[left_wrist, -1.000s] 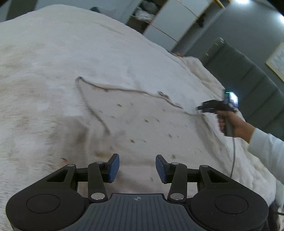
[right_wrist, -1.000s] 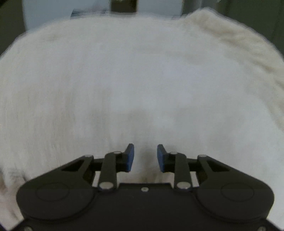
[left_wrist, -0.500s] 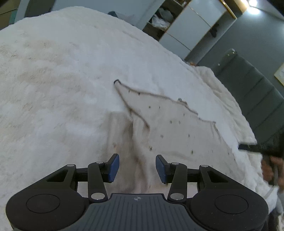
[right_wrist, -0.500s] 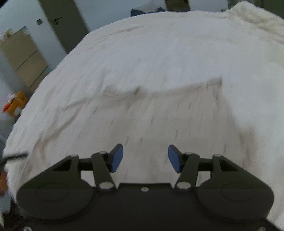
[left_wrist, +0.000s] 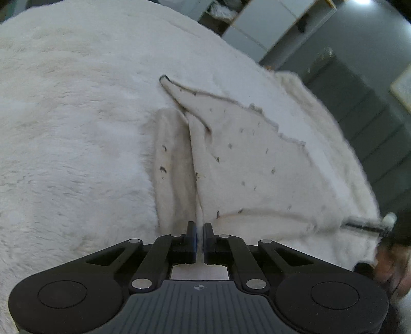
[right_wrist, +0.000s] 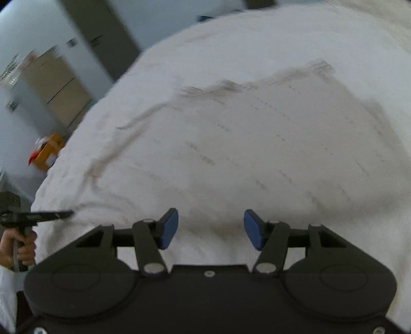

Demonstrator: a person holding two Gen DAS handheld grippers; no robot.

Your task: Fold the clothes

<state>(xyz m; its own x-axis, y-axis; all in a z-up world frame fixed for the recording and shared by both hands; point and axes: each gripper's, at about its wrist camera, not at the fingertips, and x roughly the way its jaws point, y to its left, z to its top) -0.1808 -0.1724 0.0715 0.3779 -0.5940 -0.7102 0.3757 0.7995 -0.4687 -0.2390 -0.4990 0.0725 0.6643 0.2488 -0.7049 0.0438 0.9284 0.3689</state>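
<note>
Covering nearly all of both views, a white fluffy blanket (left_wrist: 72, 123) spreads over a bed, and on it lies the garment (left_wrist: 244, 164), a pale cream piece with small dark specks and a dark-trimmed edge. In the left wrist view the garment sits at the middle and right of the blanket, with a pointed corner (left_wrist: 164, 78) reaching away from the camera and a long fold running from that corner down toward the near edge; a narrower flap (left_wrist: 169, 164) lies flat just left of the fold. Beyond the bed stand white cabinets (left_wrist: 269, 23) and a dark padded wall panel (left_wrist: 359, 102). In the right wrist view, which is blurred, the garment (right_wrist: 257, 144) fills the centre, and a tan cupboard (right_wrist: 59, 87) and an orange box (right_wrist: 48, 149) stand off to the left. The left gripper (left_wrist: 200, 235) is clamped onto the raised fold of the garment at its near end, the 2 blue pads pressed on the cloth. The right gripper (right_wrist: 210, 226) hovers over the garment with its fingers spread wide and nothing between them.
</note>
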